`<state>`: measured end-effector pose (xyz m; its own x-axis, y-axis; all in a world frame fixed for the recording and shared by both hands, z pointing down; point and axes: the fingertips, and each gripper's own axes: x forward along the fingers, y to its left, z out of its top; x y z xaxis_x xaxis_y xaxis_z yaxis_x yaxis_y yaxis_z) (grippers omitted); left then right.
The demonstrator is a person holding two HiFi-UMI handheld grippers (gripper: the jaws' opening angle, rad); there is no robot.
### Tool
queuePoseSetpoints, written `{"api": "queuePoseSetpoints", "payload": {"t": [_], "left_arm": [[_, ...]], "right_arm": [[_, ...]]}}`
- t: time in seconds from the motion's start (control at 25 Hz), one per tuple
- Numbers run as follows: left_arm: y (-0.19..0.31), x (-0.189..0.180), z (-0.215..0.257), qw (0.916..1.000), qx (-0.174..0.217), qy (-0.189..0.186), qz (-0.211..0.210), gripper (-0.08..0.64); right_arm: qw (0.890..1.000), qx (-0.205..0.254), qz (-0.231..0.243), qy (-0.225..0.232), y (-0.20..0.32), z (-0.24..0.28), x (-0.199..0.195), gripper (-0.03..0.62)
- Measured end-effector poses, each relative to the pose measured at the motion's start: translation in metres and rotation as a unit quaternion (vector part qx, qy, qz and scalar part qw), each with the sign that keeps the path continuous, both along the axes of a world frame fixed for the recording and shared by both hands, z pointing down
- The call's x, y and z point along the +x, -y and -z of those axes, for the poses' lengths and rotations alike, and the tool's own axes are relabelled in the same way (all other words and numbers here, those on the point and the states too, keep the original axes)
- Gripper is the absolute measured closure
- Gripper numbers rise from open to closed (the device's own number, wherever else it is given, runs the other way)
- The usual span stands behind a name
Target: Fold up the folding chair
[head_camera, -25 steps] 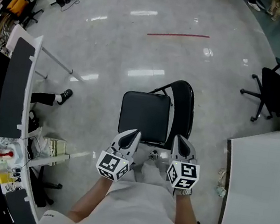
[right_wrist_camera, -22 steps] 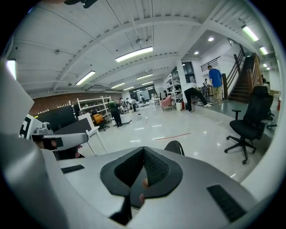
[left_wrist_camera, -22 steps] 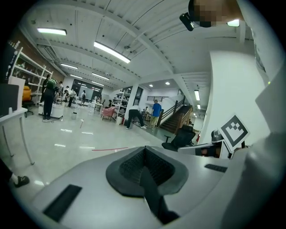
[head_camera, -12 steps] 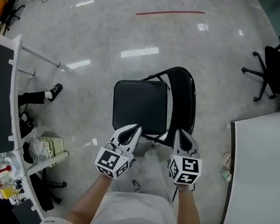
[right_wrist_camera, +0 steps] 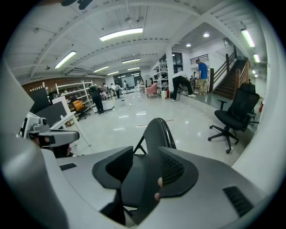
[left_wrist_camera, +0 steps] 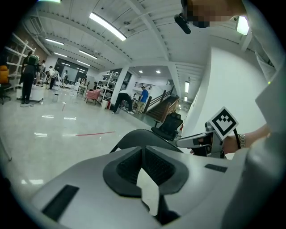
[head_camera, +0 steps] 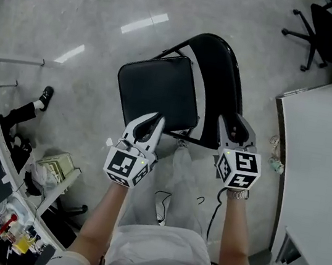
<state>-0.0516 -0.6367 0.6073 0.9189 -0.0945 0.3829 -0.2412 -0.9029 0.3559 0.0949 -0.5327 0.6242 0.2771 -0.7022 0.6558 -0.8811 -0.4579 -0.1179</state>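
Folding chair [head_camera: 185, 88] stands open on the floor [head_camera: 96, 18]. Both tongs have dropped to its near edge. Left tongs [head_camera: 153, 119] are clenched empty beside the seat [head_camera: 154, 86]. Right tongs [head_camera: 236, 122] have just been spreading around the backrest [head_camera: 225, 76], likely preparing a grip.

It was a big open lab or workshop hall, with a glossy grey floor [head_camera: 112, 1], long ceiling lights [right_wrist_camera: 120, 34] and a staircase [right_wrist_camera: 225, 82] at the far end. Shelves [right_wrist_camera: 73, 91] lined one wall. Office chairs [right_wrist_camera: 234, 114] and white tables [head_camera: 325, 154] stood about, and people [right_wrist_camera: 201, 74] worked in the distance.
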Motion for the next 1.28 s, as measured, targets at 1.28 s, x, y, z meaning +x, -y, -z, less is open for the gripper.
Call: {"api": "queuePoseSetpoints", "payload": {"t": [1.28], "left_arm": [[0.081, -0.106, -0.22, 0.9943, -0.056, 0.01, 0.09, 0.464]], "right_arm": [[0.994, -0.103, -0.032, -0.013, -0.005, -0.078, 0.058, 0.411]]}}
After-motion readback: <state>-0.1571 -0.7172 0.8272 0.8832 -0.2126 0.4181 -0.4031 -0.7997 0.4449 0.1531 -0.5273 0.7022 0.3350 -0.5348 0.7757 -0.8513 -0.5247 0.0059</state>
